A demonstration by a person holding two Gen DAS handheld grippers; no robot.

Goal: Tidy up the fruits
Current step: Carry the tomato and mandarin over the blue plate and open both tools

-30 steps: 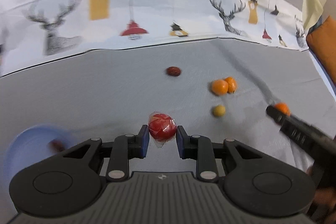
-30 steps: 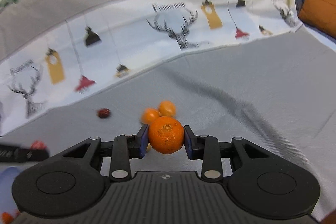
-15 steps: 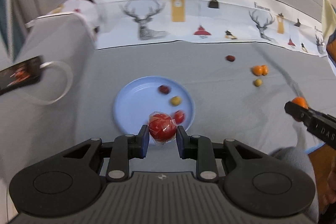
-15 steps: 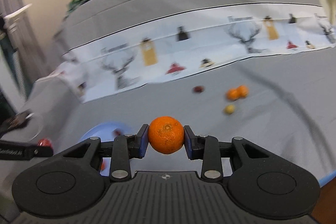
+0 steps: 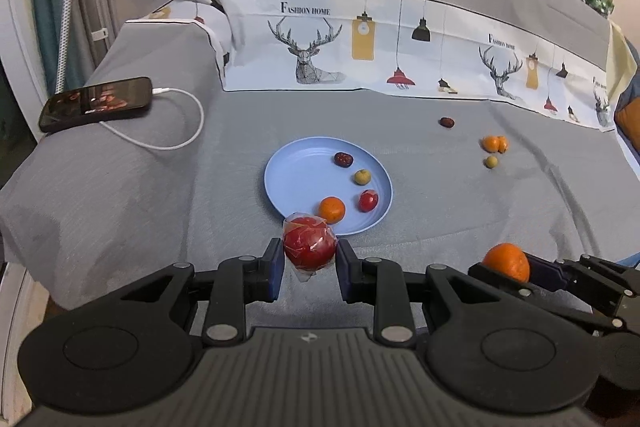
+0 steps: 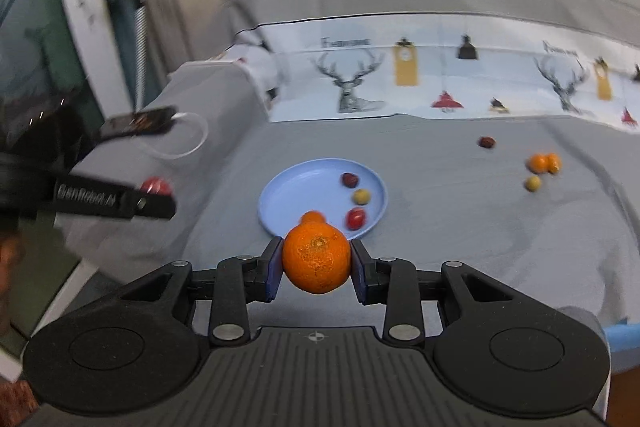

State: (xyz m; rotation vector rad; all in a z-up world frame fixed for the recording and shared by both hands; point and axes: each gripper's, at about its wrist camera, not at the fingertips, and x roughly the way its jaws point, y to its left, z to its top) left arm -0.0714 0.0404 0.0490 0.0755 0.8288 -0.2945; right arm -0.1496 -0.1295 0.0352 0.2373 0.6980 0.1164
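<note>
My left gripper (image 5: 309, 258) is shut on a red fruit in clear wrap (image 5: 309, 246), held just short of the near rim of the blue plate (image 5: 298, 173). My right gripper (image 6: 316, 263) is shut on an orange (image 6: 316, 259), also just before the plate (image 6: 292, 187). The plate holds an orange (image 5: 331, 209), a small red fruit (image 5: 368, 200), a yellow-green fruit (image 5: 362, 177) and a dark red fruit (image 5: 343, 159). The right gripper with its orange also shows at the lower right of the left wrist view (image 5: 506, 263).
On the grey cloth to the right lie two oranges (image 5: 495, 143), a yellow-green fruit (image 5: 491, 161) and a dark red fruit (image 5: 447, 122). A phone (image 5: 96, 103) on a white cable (image 5: 176, 143) rests on the raised left side. A deer-print cloth (image 5: 400, 55) lines the back.
Both grippers have swung left and drawn back, each still holding its fruit. The plate has come into full view ahead of both, and an orange on it now shows.
</note>
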